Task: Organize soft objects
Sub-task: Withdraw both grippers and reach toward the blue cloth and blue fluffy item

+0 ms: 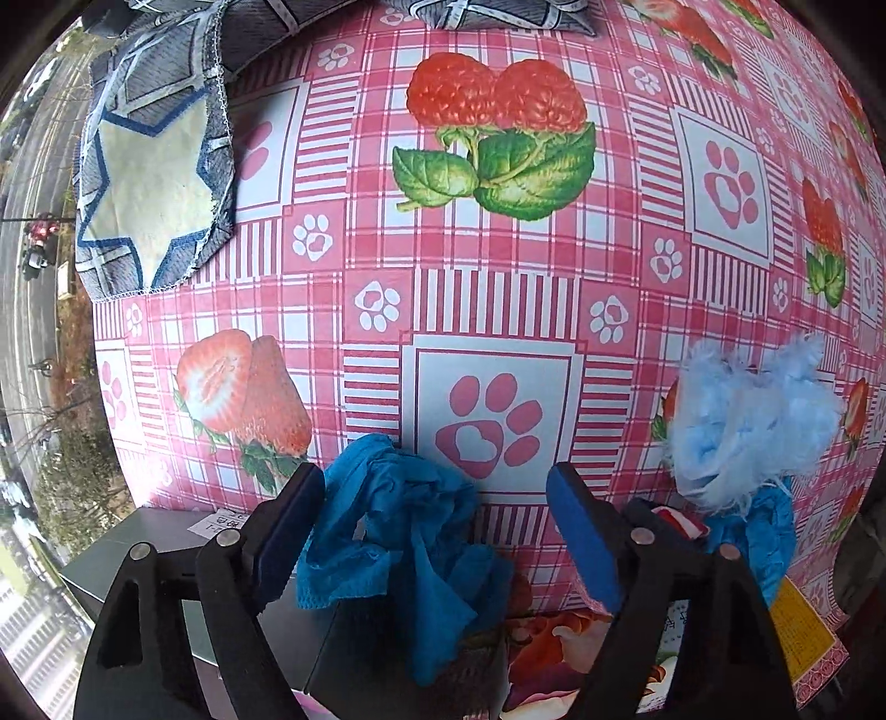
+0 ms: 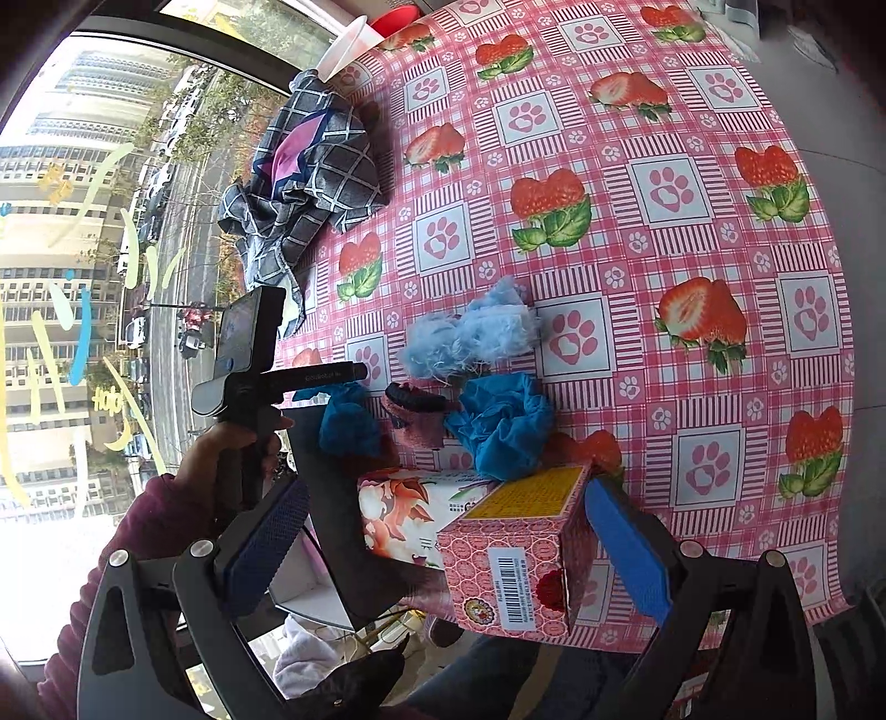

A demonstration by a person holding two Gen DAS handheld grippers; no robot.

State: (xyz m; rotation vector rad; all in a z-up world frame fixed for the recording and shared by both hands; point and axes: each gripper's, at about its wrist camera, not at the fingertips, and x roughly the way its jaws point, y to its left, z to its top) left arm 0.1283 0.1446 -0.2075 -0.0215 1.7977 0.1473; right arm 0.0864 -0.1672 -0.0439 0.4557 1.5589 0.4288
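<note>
A crumpled blue cloth (image 1: 410,548) lies between the fingers of my open left gripper (image 1: 437,531), at the table's near edge; nothing presses on it. A fluffy light-blue piece (image 1: 747,421) lies to its right, over a second blue cloth (image 1: 769,537). In the right wrist view the fluffy piece (image 2: 476,327), the blue cloth (image 2: 504,426), another blue cloth (image 2: 349,421) and a pink knitted item (image 2: 421,421) lie together. My right gripper (image 2: 443,543) is open, its fingers on either side of a pink carton (image 2: 520,565).
A grey checked denim cloth with a star patch (image 1: 149,183) lies at the far left, also in the right wrist view (image 2: 310,183). A floral box (image 2: 410,509) and dark open box (image 2: 354,548) sit at the table's near edge. A white cup (image 2: 346,50) stands far back. The strawberry tablecloth (image 2: 664,266) covers the table.
</note>
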